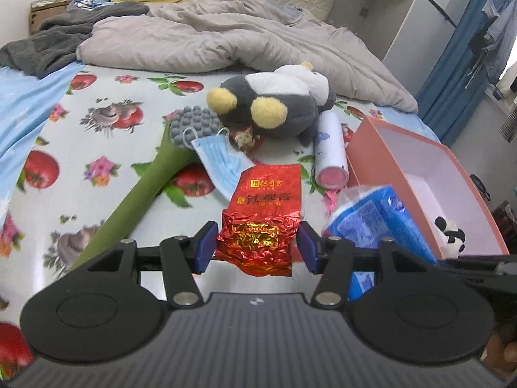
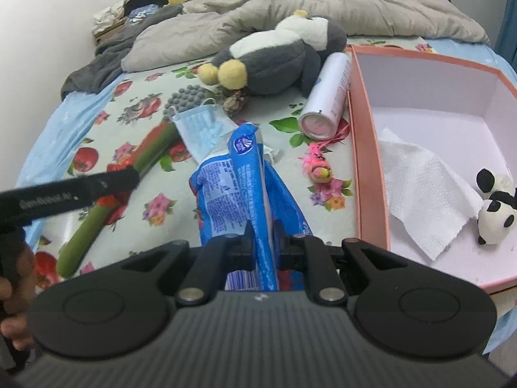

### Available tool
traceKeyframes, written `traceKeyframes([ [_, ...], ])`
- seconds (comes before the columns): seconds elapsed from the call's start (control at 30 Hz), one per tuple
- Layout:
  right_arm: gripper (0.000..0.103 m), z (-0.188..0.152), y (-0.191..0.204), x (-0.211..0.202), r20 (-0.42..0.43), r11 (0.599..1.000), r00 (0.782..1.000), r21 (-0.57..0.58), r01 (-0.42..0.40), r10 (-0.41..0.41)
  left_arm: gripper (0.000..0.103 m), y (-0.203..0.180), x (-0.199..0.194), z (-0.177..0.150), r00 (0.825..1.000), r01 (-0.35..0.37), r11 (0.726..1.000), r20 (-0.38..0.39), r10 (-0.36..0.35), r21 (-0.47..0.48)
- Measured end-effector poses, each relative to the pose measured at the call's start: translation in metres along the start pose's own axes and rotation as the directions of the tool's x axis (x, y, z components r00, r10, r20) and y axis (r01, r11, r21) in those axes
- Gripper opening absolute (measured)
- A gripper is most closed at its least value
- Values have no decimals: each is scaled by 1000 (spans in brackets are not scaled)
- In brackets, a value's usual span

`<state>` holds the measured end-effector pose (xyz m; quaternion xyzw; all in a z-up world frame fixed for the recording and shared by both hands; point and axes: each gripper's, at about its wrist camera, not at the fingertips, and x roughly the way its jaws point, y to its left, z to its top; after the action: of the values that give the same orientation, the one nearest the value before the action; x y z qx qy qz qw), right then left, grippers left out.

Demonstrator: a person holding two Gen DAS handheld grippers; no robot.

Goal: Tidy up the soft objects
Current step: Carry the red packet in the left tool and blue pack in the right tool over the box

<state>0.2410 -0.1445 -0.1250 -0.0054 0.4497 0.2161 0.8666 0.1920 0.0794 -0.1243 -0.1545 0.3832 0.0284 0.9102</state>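
Red foil crinkles between the blue pads of the left gripper (image 1: 257,248): the tea packet (image 1: 261,216) sits in the gap with the jaws spread wide, the left pad at its edge, the right one just clear. It lies flat on the fruit-print bedsheet (image 1: 97,148). Over on the right, the right gripper (image 2: 262,242) is pinched tight on a blue tissue pack (image 2: 248,174), beside the pink box (image 2: 365,148). Inside that box lie a white paper towel (image 2: 420,200) and a small panda toy (image 2: 494,216). Further up the bed rest a grey plush penguin (image 2: 274,61), a spray can (image 2: 326,97), a blue face mask (image 2: 203,126) and a green massage stick (image 1: 142,190).
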Motion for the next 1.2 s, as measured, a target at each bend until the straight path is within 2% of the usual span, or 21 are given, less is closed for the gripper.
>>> traceKeyframes([
  [0.33,13,-18,20,-23,25,1000,1000,-26,4,-3,59,7,-37,-27,1000,-22,997,-18,21,-72],
  [0.5,13,-26,24,-31,28,1000,1000,-19,5,-4,59,1,-46,-33,999,-21,998,-36,19,-59],
  [0.87,13,-17,19,-52,71,1000,997,-16,11,-10,59,-22,-58,-22,999,-24,999,-36,24,-20],
  [1.03,13,-8,15,-63,78,1000,997,1,7,-7,59,-35,-58,-13,997,-39,999,-69,40,8],
  [1.2,13,5,11,-77,111,1000,994,11,-1,0,60,-48,-69,-2,998,-31,999,-47,32,24],
])
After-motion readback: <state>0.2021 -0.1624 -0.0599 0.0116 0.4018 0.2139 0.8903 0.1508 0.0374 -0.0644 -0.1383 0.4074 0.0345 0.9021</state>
